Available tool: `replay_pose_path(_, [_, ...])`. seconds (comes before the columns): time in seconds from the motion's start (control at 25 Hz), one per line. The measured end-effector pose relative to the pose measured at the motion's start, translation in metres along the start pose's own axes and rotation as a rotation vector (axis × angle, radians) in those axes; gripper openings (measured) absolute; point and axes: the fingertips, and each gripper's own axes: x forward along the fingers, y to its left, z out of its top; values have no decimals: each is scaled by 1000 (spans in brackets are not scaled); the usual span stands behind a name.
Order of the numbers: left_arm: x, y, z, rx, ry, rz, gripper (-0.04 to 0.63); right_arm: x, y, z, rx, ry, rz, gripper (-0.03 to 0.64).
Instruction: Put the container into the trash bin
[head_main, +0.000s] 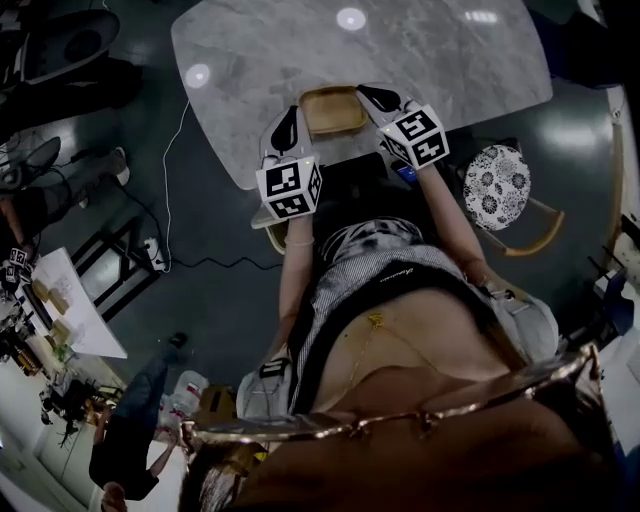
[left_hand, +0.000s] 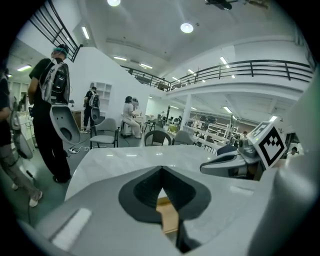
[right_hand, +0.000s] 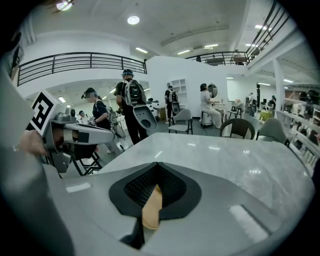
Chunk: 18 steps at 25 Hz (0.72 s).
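Observation:
A shallow tan container (head_main: 333, 110) hangs over the near edge of the grey marble table (head_main: 420, 50), held between both grippers. My left gripper (head_main: 291, 124) is shut on its left rim, and my right gripper (head_main: 377, 99) is shut on its right rim. In the left gripper view a tan strip of the container (left_hand: 168, 216) is pinched between the closed jaws of the left gripper (left_hand: 162, 194), with the right gripper (left_hand: 234, 163) across from it. The right gripper view shows the container's edge (right_hand: 151, 211) clamped in the right gripper (right_hand: 156, 188), and the left gripper (right_hand: 80, 133) at left.
A chair with a patterned round cushion (head_main: 497, 180) stands right of me. A cable (head_main: 170, 200) runs over the dark floor at left, near a white table (head_main: 75, 305). Several people (right_hand: 131, 107) and chairs (right_hand: 239, 128) are beyond the table's far side.

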Motion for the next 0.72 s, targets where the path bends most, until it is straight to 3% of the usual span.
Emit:
replay_pose_path(0.28, [4, 6, -24, -12, 60, 39, 2, 19, -13, -43, 27, 85, 13, 23])
replay_pose_path(0.6, [8, 11, -50, -33, 118, 69, 2, 44, -29, -100, -4, 271, -23, 25])
replay_pose_path(0.72, [6, 15, -56, -42, 128, 82, 2, 53, -32, -120, 20, 345, -28, 144])
